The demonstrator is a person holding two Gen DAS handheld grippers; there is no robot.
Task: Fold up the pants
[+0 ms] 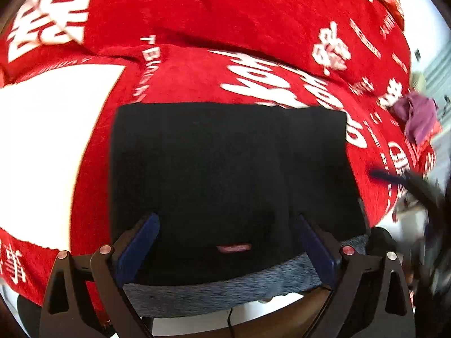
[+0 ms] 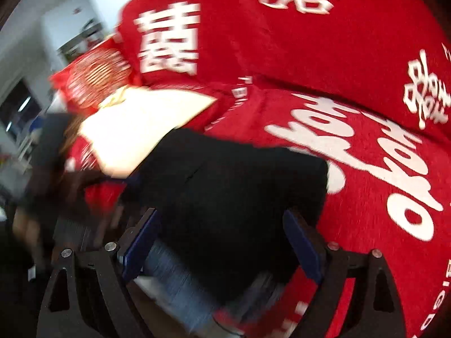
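Pants [image 1: 225, 174] lie folded into a black rectangle on the red bedspread [image 1: 197, 8] near the bed's front edge; left gripper [image 1: 228, 248] and right gripper [image 2: 222, 242] fingers gape open, holding nothing; best to press the creases flat, edges squared.

Bright daylight; white patch on the blanket [image 1: 42, 146] blown out. Right wrist view motion-smeared throughout. Fisheye bending, dark vignetted corners.

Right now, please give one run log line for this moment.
pants: black, folded, on red blanket | left gripper: open | right gripper: open
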